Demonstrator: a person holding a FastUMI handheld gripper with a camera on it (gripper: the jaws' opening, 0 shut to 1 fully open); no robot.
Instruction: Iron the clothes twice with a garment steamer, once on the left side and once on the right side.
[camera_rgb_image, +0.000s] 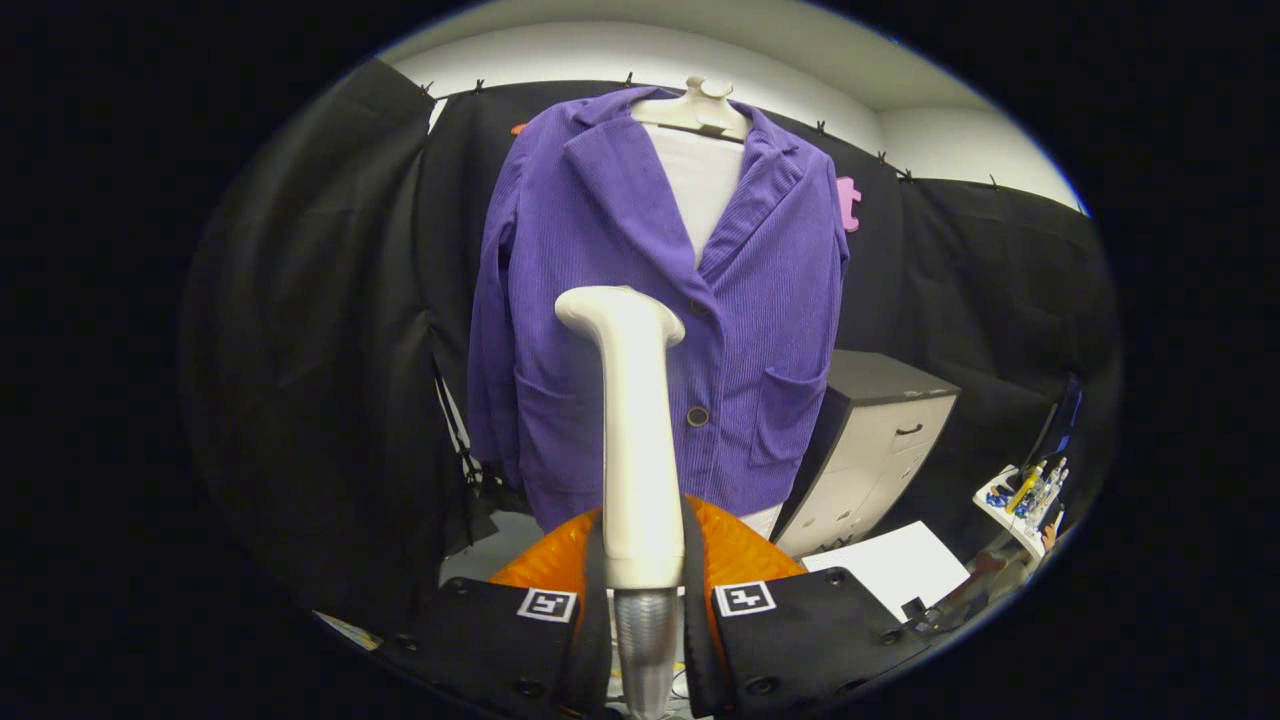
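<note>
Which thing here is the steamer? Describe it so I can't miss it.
Start at the purple jacket on the mannequin. Standing upright in front of it, clamped between the gripper jaws, is the steamer: a cream wand with a bent head, the one pale thing against purple.

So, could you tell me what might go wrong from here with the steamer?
1. The gripper clamps only the low end of the steamer handle, so the tall head could tilt or slip.
2. The head sits at the jacket front near the buttons and could snag there.
</note>
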